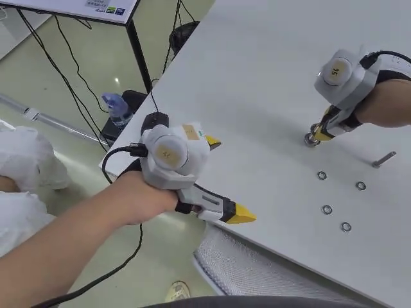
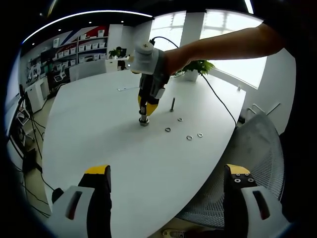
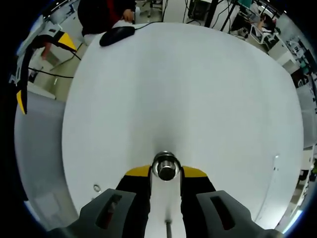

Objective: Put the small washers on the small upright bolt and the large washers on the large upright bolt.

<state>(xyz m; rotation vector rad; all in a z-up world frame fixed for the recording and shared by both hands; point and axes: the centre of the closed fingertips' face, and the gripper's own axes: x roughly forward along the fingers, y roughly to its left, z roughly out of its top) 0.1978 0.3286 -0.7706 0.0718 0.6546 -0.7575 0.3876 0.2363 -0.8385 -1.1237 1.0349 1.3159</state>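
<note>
Steel thick bolt [image 3: 166, 169] pinched by right gripper [image 1: 317, 135] | left gripper [image 1: 229, 179] spread | four ring washers [image 1: 327, 209] flat

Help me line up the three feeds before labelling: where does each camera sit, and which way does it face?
Head view: on the headset, looking down at the table; both forearms, left gripper and right gripper show.
Left gripper view: at the table edge, facing across to the right gripper; own jaws wide apart.
Right gripper view: looking down its jaws, closed on the large bolt.
Shared: all three show the large bolt.
</note>
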